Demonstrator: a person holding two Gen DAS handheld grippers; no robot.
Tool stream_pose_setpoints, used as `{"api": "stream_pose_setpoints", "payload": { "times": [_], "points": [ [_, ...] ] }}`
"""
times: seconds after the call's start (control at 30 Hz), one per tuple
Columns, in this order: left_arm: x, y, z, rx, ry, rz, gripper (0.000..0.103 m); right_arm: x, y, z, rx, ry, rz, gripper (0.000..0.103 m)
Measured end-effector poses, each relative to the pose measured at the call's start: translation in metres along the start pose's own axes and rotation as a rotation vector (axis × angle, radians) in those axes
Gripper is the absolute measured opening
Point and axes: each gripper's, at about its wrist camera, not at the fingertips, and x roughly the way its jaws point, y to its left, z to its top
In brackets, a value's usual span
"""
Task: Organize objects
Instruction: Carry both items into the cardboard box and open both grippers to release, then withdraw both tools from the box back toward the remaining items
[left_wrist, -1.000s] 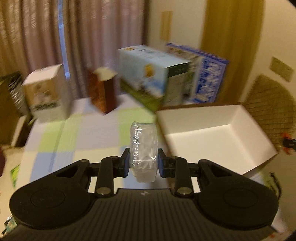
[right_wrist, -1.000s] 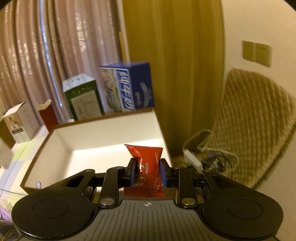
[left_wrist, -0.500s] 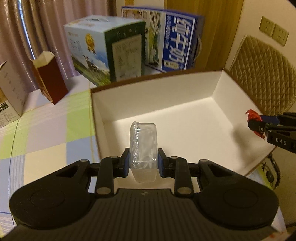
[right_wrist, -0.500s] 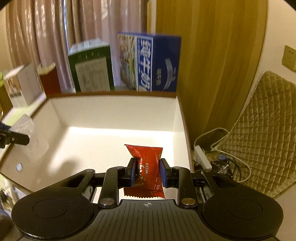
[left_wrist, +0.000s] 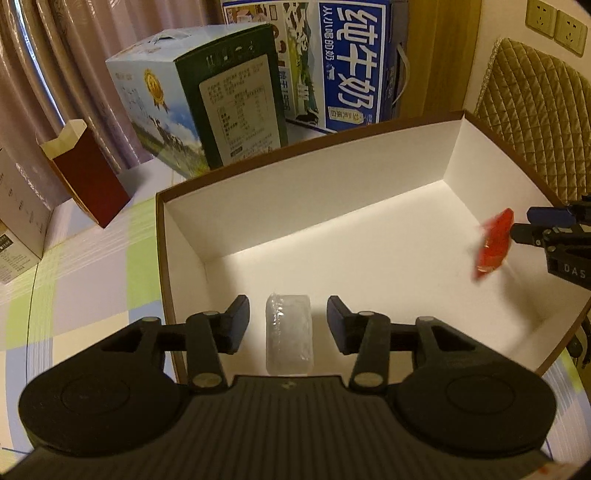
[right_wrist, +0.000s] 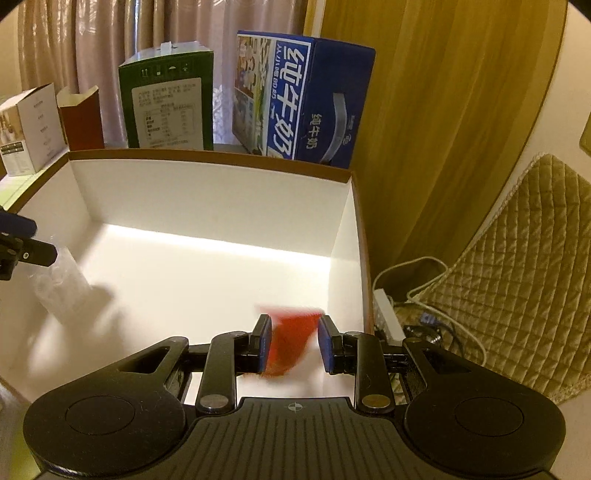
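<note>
the left gripper (left_wrist: 288, 319) is over the near left part of the white box (left_wrist: 369, 155), its fingers spread wide. the clear plastic pack (left_wrist: 288, 332) is between them, touching neither pad. the right gripper (right_wrist: 294, 341) is over the box's right side with fingers parted. the red snack packet (right_wrist: 290, 341), blurred, is between them; it seems against the left pad only, free of the right one.
</note>
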Motion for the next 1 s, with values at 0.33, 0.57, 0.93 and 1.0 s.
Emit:
{"api": "stream_pose_setpoints", "payload": {
  "times": [0.33, 0.57, 0.93, 1.0],
  "points": [
    [-0.028, 0.006, -0.009, -0.048, -0.008, -0.028, 0.081, -0.021, 0.001, -0.005, 0.042, -0.045, 0.106, 0.071],
    [-0.066, 0.008, -0.019, -0.089, -0.047, -0.026, 0.09, -0.047, 0.004, -0.011, 0.09, -0.086, 0.171, 0.09],
    [-0.109, 0.013, -0.048, -0.173, -0.042, -0.012, 0.092, -0.079, 0.01, -0.021, 0.161, -0.104, 0.199, 0.096],
    [-0.115, 0.013, -0.055, -0.18, -0.04, -0.012, 0.092, -0.087, 0.013, -0.023, 0.169, -0.108, 0.202, 0.097]
  ]
}}
